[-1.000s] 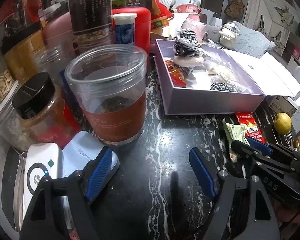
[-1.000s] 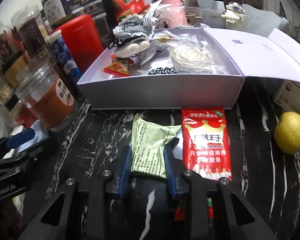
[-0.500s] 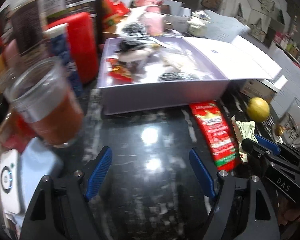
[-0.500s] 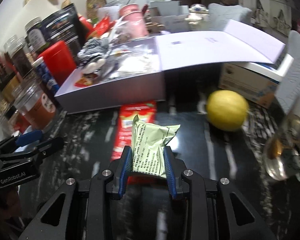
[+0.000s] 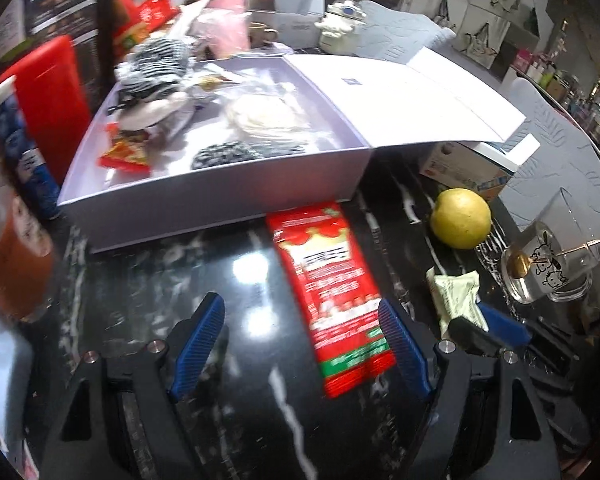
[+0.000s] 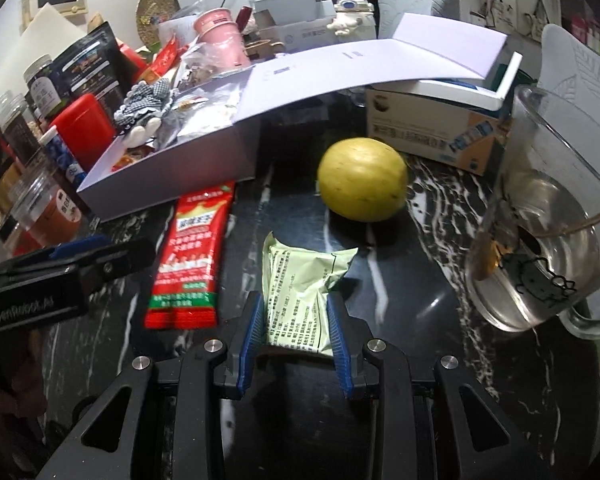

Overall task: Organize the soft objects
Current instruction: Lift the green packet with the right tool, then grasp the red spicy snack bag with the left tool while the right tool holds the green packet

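The right gripper (image 6: pixel 296 332) is clenching the green packet (image 6: pixel 300 284). The left gripper (image 5: pixel 300 348) is hovering released over the tabletop (image 5: pixel 140 280). Lifting the packet clear of the box (image 6: pixel 172 184) wall before releasing seems wise.

A black marble table (image 5: pixel 148 280) carries the lavender box (image 5: pixel 220 196), red packet (image 5: pixel 332 288), lemon (image 5: pixel 460 218) and glass mug (image 6: pixel 540 248).

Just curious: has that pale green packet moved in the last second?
Yes. The green packet, clamped in the right hand-held gripper, has gone rightward, from beside the red packet at the lavender box toward the lemon.
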Action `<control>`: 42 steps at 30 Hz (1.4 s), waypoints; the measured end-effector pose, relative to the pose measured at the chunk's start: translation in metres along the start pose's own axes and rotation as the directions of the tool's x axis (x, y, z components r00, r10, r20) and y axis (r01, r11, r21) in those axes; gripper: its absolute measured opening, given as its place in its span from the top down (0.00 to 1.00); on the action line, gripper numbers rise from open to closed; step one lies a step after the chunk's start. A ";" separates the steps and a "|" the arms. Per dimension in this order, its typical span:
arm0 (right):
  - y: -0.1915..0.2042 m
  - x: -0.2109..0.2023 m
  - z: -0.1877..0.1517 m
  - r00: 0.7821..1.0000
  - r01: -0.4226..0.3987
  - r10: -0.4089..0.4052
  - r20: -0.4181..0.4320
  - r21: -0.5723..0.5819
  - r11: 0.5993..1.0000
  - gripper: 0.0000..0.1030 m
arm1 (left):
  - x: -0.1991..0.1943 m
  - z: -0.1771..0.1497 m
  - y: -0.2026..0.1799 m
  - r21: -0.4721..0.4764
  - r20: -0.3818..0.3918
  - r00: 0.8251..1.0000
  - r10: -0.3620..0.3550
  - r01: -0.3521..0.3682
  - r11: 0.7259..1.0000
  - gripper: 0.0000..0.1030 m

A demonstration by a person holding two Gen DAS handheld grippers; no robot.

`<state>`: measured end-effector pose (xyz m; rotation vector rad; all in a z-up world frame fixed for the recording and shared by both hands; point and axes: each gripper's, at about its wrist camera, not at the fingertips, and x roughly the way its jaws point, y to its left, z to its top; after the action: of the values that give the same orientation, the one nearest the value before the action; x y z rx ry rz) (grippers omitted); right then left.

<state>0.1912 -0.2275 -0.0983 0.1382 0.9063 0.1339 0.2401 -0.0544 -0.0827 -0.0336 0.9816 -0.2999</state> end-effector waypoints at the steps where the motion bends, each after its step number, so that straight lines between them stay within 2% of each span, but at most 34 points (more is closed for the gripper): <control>1: -0.002 0.001 -0.001 1.000 -0.003 0.003 -0.005 0.004 1.000 0.69 | 0.005 0.002 -0.004 0.010 -0.011 1.000 -0.005 0.005 1.000 0.23; 5: -0.010 0.004 -0.001 1.000 -0.028 0.028 -0.009 0.040 0.999 0.68 | 0.019 0.006 -0.010 0.005 -0.046 0.999 -0.023 0.023 1.000 0.23; 10: -0.009 0.005 0.000 1.000 -0.022 0.022 -0.003 0.032 0.999 0.66 | 0.038 0.009 -0.018 0.045 -0.089 0.996 -0.004 0.008 0.999 0.23; 13: -0.006 0.006 0.001 1.000 -0.019 0.019 -0.004 0.010 1.000 0.62 | 0.043 0.010 -0.025 0.087 -0.086 0.996 0.014 -0.006 0.996 0.23; 16: 0.003 0.010 0.002 1.000 0.017 -0.017 0.000 -0.061 0.998 0.60 | 0.048 0.009 -0.036 0.182 -0.058 0.997 0.060 -0.048 0.982 0.22; 20: 0.010 0.016 0.004 0.999 0.047 -0.047 0.005 -0.096 0.994 0.59 | 0.047 0.009 -0.034 0.174 -0.039 0.998 0.053 -0.046 0.984 0.23; 21: 0.009 0.016 0.004 0.999 0.045 -0.044 0.011 -0.092 0.995 0.59 | 0.047 0.009 -0.033 0.173 -0.037 0.998 0.053 -0.046 0.984 0.24; 23: 0.008 0.016 0.003 0.999 0.045 -0.044 0.021 -0.089 0.995 0.59 | 0.043 0.007 -0.030 0.165 -0.006 0.999 0.049 -0.047 0.985 0.36; 25: 0.007 0.015 0.002 0.999 0.047 -0.045 0.030 -0.090 0.995 0.61 | 0.040 0.004 -0.026 0.168 0.017 0.999 0.043 -0.045 0.985 0.40; 32: 0.004 0.007 -0.005 1.000 0.015 -0.013 0.019 -0.077 0.997 0.63 | 0.033 -0.004 -0.025 0.189 -0.002 1.000 0.002 -0.001 0.982 0.46; 37: 0.003 -0.002 -0.016 1.000 -0.006 0.007 0.011 -0.053 0.999 0.64 | 0.020 -0.016 -0.021 0.168 0.004 1.000 -0.029 0.027 0.985 0.54; 42: 0.004 -0.012 -0.030 1.000 -0.002 0.003 0.014 -0.053 0.999 0.65 | 0.007 -0.033 -0.021 0.181 -0.013 0.999 -0.053 0.054 0.982 0.55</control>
<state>0.1600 -0.2236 -0.1064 0.0904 0.8875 0.1589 0.2114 -0.0727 -0.1032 0.1071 0.9590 -0.4383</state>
